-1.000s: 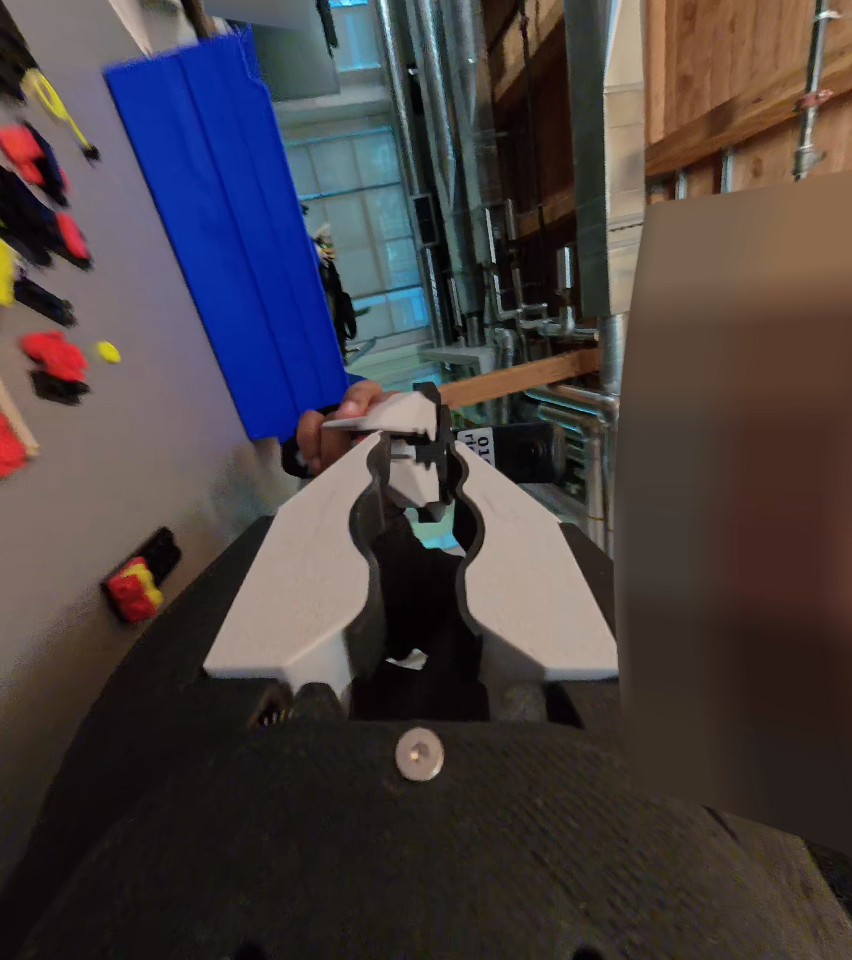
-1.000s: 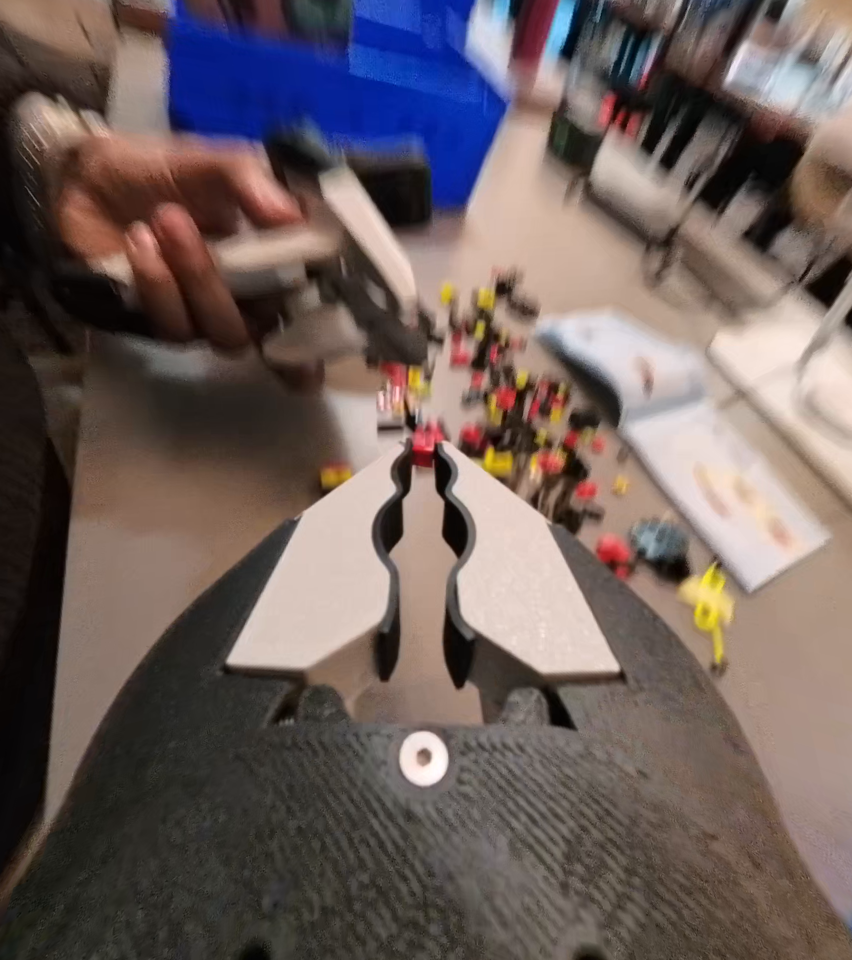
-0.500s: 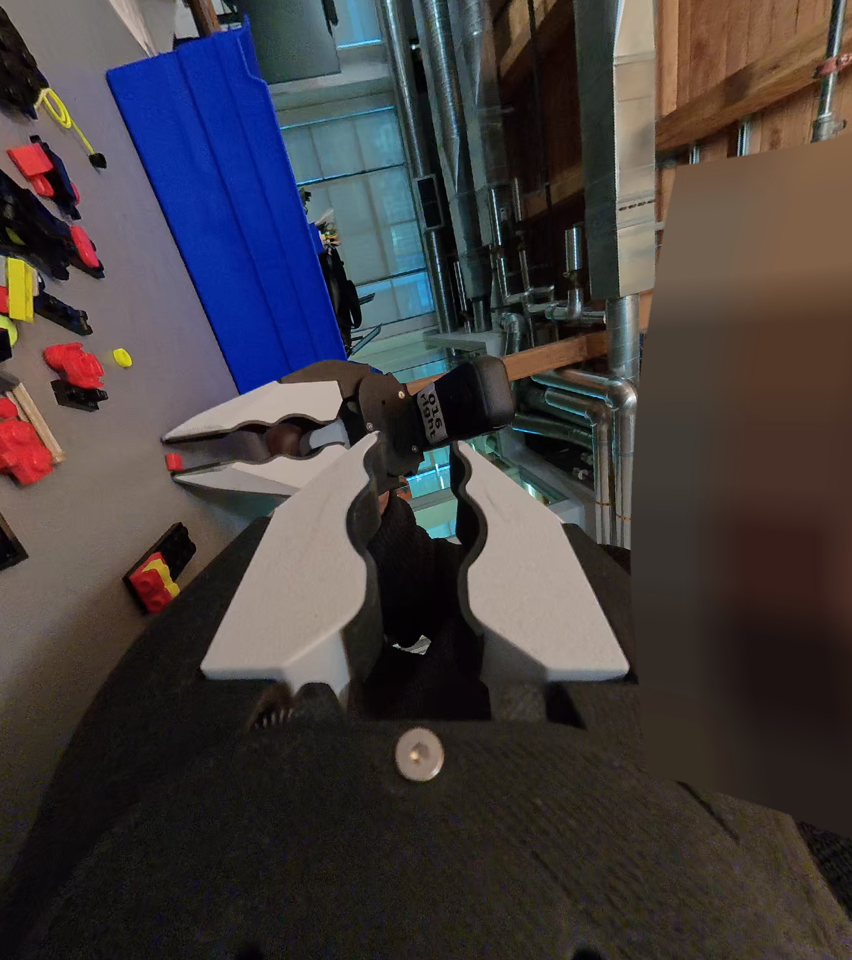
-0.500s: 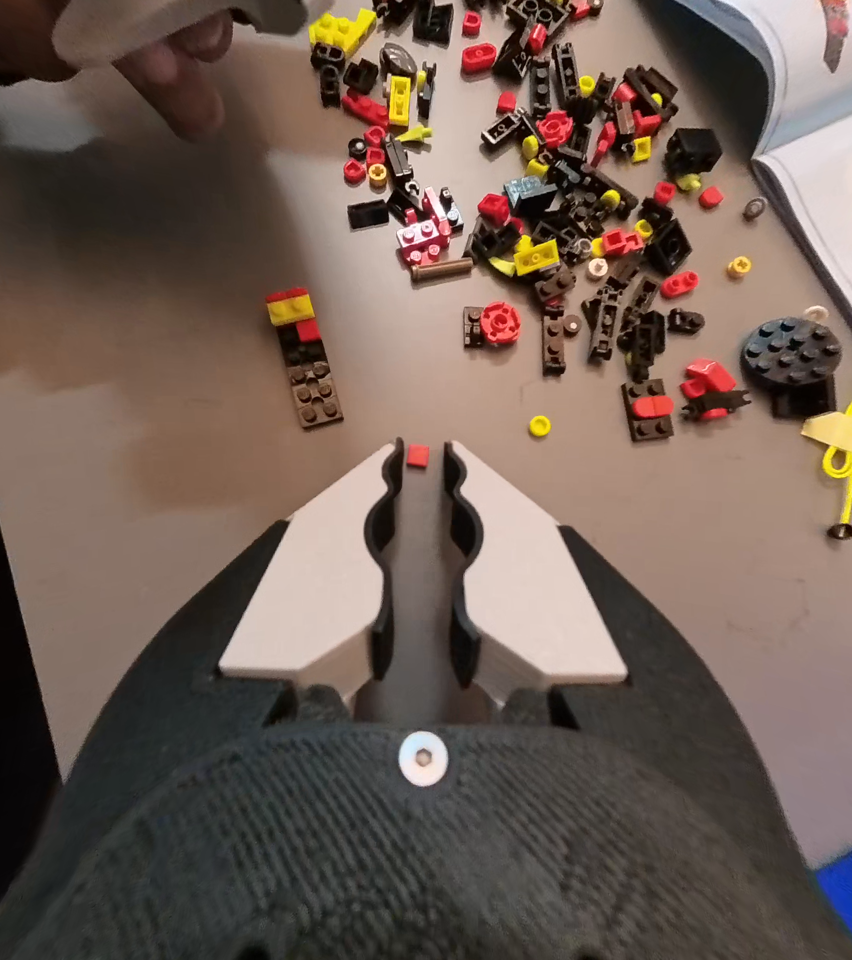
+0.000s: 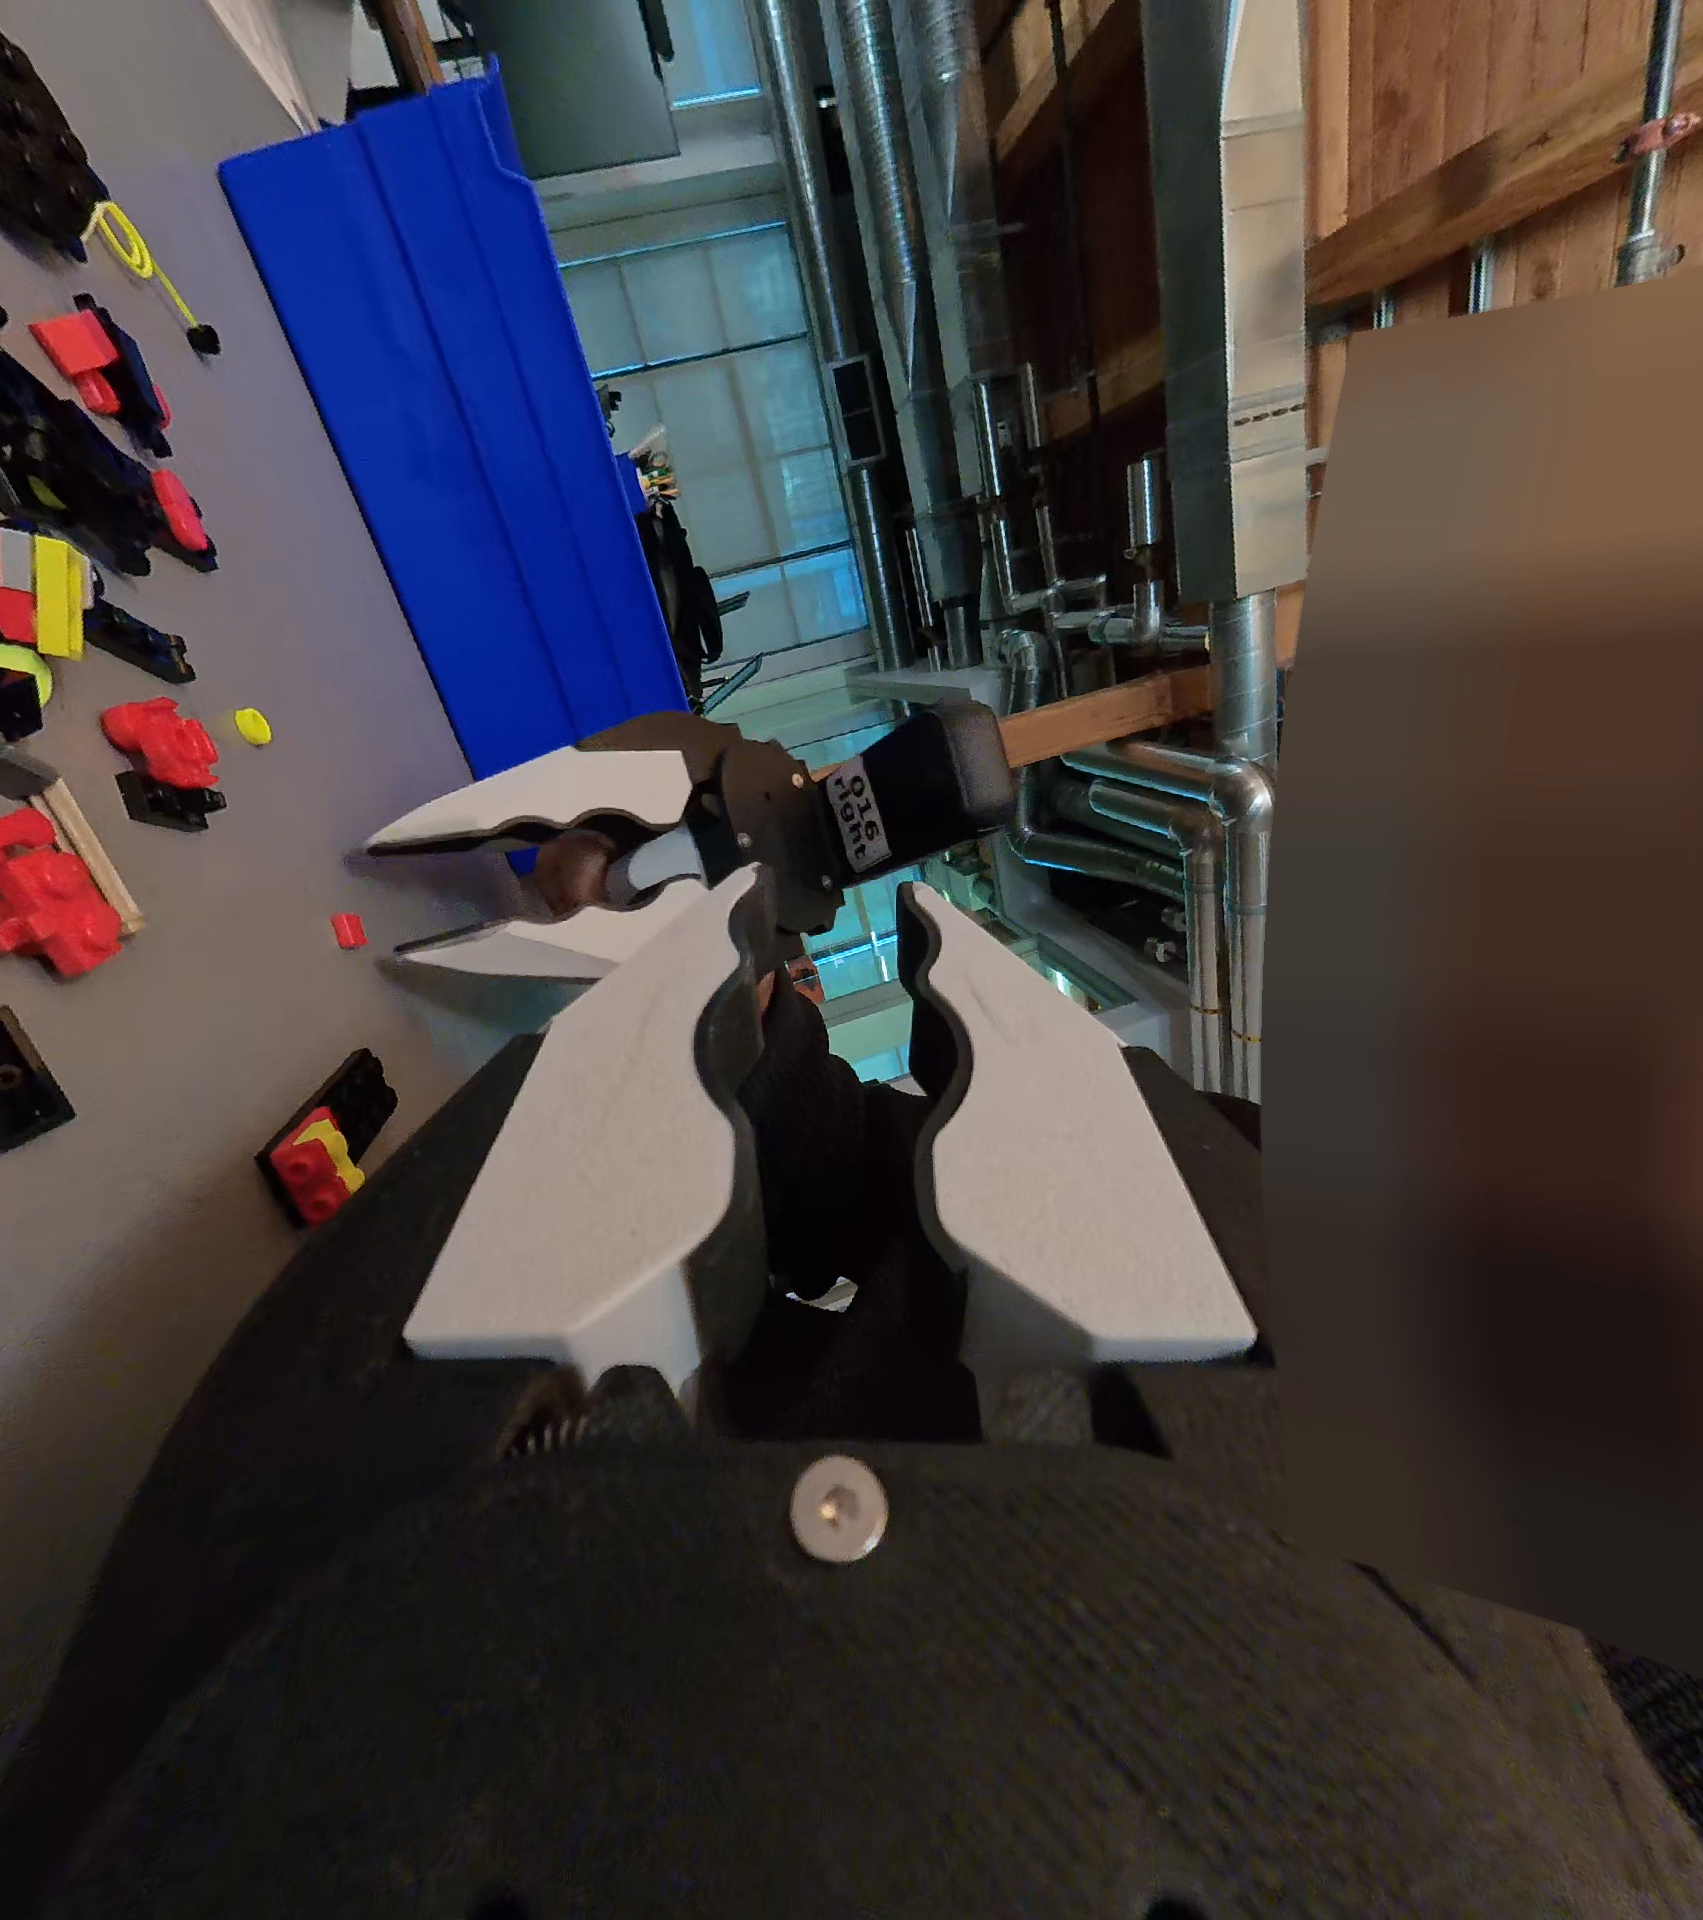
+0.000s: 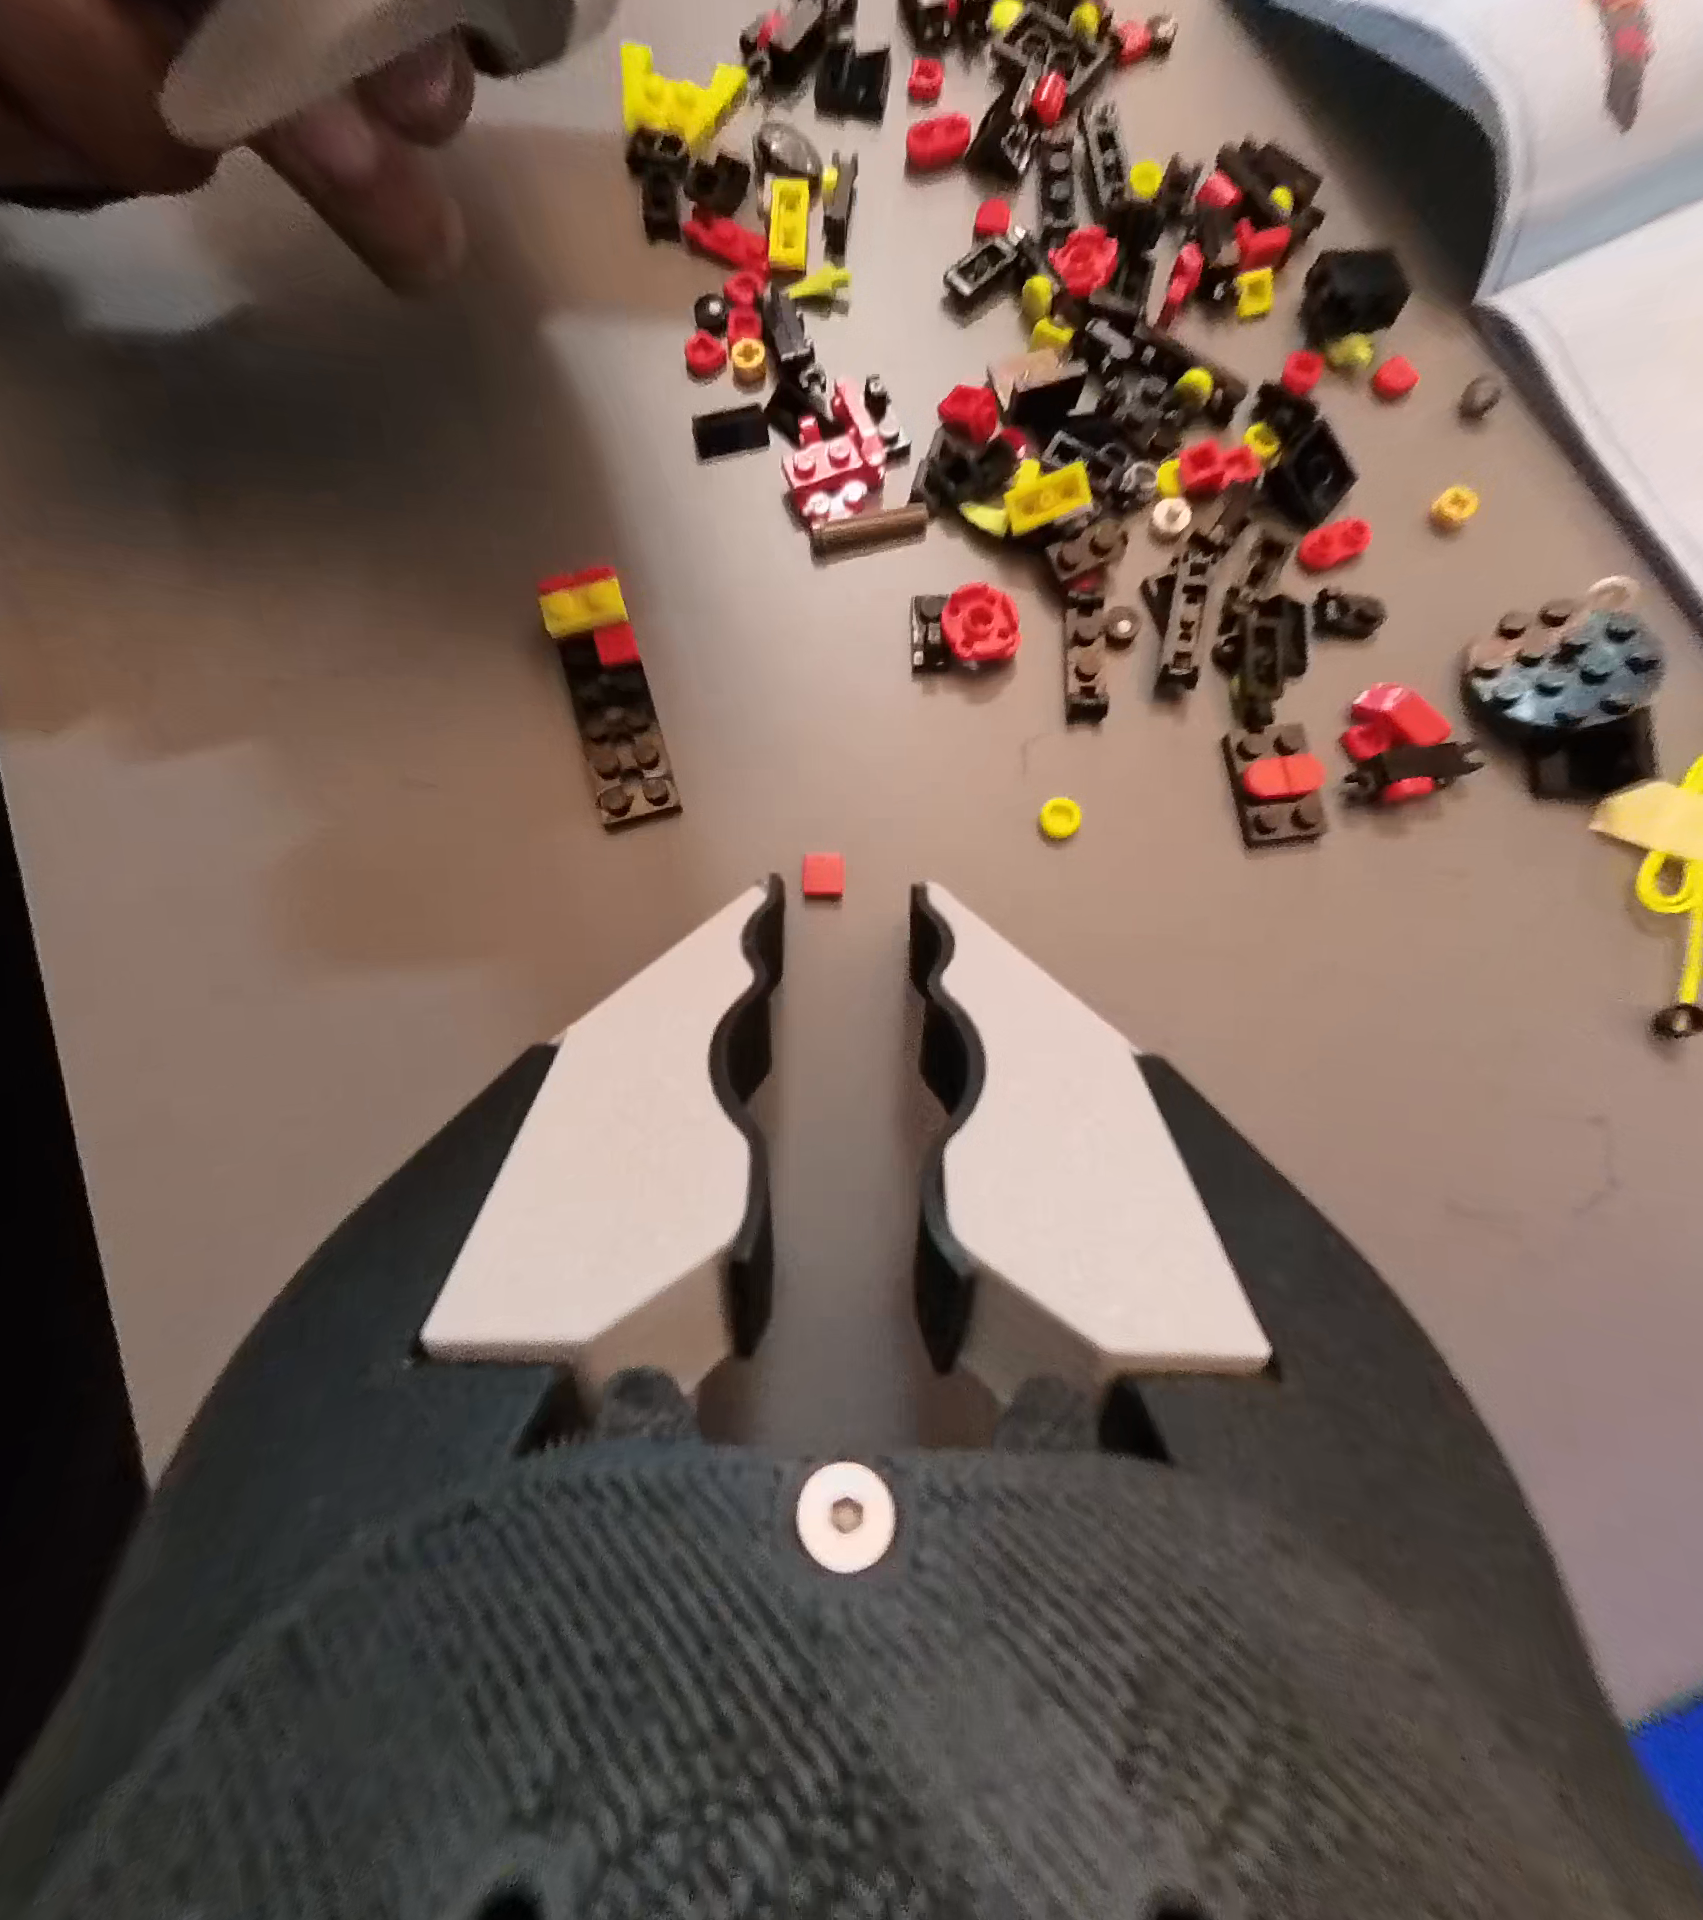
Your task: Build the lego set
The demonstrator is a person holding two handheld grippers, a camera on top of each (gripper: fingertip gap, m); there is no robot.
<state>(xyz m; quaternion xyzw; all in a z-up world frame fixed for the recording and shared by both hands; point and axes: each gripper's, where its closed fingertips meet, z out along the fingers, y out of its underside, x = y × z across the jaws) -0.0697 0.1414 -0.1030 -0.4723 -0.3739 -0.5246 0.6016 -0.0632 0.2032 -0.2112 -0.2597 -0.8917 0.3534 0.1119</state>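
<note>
The right tool (image 6: 845, 902) hangs over the grey desk (image 6: 1242, 1195) with its jaws released and a clear gap between them, nothing held. Just beyond its tips, roughly on the line between them, a small flat red tile (image 6: 822, 875) lies on the desk, apart from both fingers. The left wrist view shows the same tile (image 5: 347, 930) near the right tool's (image 5: 390, 899) spread tips.

Farther out to the left of the tile sits a partly built strip: a long black studded plate with a red and yellow block stacked at its far end (image 6: 608, 691). A small round yellow stud (image 6: 1059, 818) lies to the right of the tile. Beyond these spreads the loose heap of black, red and yellow lego pieces (image 6: 1086, 416), with a round black studded plate (image 6: 1564, 665) and a yellow string with taped loop (image 6: 1694, 862) at its right side. An open instruction booklet (image 6: 1657, 260) lies at the far right edge.

The left tool (image 5: 831, 902) is raised off the desk and turned sideways, jaws released and holding nothing. A person's hand (image 6: 338, 125) grips it at the top left of the right wrist view. A blue bin (image 5: 452, 436) stands at the far edge of the desk
</note>
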